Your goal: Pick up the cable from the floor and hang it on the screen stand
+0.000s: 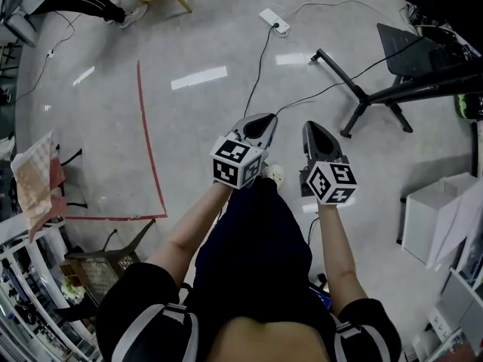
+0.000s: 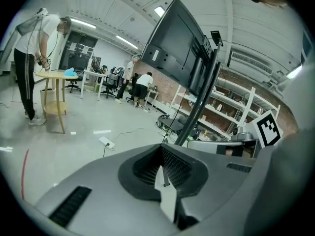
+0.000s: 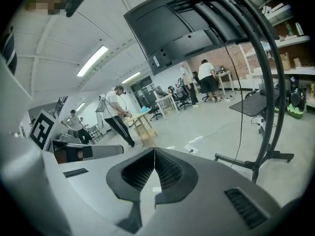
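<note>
Progress is judged to be at the outset: the cable (image 1: 260,60) has not yet been picked up and lies on the floor (image 1: 204,164), running from a white power strip (image 1: 274,21) near the far side of the floor toward the person's feet. The left gripper (image 1: 262,121) is seen with its jaws brought together and nothing between them; the right gripper (image 1: 313,129) is likewise closed and empty. Both are held side by side above the floor, just short of the near end of the cable, and no contact with it is shown. The screen stand (image 1: 361,99) is placed at the right side of the floor, well apart from the power strip, with the screen (image 1: 411,51) carried on it. All steps are therefore judged to remain: the jaws are to be opened, the cable gripped and raised, and then carried to the stand and hung there. A second cable (image 1: 324,89) is laid across the floor between the stand base and the grippers and could be mistaken for the first or snagged. A red tape line (image 1: 149,138) is marked at the left, white boxes (image 1: 434,221) are stacked at the right edge, and a wire basket (image 1: 98,266) is set at the near left. Other persons are seen only in the background of the gripper views, well clear of the path.
</note>
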`<action>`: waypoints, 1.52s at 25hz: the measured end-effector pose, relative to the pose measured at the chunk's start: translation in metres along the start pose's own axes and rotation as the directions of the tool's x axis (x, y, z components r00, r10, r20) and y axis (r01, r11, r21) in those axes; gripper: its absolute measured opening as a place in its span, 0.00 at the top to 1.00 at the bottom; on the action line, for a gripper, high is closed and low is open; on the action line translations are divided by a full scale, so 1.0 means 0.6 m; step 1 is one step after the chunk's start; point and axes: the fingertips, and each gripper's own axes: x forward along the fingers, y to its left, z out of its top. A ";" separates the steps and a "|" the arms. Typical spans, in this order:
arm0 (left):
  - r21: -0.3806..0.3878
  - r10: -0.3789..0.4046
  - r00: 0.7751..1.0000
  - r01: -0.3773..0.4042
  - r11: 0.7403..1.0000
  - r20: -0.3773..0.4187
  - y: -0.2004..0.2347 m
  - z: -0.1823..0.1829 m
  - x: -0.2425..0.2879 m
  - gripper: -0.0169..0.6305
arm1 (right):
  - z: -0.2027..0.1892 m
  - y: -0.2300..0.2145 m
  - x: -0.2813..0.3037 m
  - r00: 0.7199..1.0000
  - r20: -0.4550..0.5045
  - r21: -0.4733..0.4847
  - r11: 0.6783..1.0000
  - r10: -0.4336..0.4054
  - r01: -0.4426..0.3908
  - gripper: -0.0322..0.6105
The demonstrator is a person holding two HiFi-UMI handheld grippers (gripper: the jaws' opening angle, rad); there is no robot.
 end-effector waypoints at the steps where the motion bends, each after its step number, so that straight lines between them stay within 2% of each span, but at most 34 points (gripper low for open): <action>1: -0.002 -0.007 1.000 0.007 1.000 -0.007 0.005 -0.007 0.010 0.97 | -0.006 -0.008 0.007 1.000 -0.009 -0.005 1.000 -0.003 0.003 0.92; 7: 0.026 -0.028 0.999 0.029 0.999 -0.038 0.067 -0.047 0.033 0.97 | -0.054 -0.020 0.080 1.000 -0.011 0.011 1.000 -0.024 0.024 0.92; 18: 0.006 -0.058 0.995 0.059 0.998 -0.080 0.133 -0.171 0.125 0.97 | -0.167 -0.092 0.177 0.998 -0.029 0.065 0.996 -0.063 0.065 0.92; 27: -0.015 -0.072 0.989 0.070 0.997 -0.131 0.176 -0.317 0.229 0.97 | -0.305 -0.206 0.241 0.991 -0.101 0.031 0.996 -0.083 0.087 0.92; 32: -0.028 -0.070 0.989 0.067 0.997 -0.130 0.234 -0.392 0.276 0.97 | -0.392 -0.241 0.294 0.987 -0.150 -0.019 0.999 -0.053 0.050 0.92; 38: -0.034 -0.057 0.986 0.052 0.998 -0.158 0.300 -0.487 0.316 0.97 | -0.506 -0.281 0.347 0.975 -0.222 -0.026 1.000 -0.022 0.017 0.92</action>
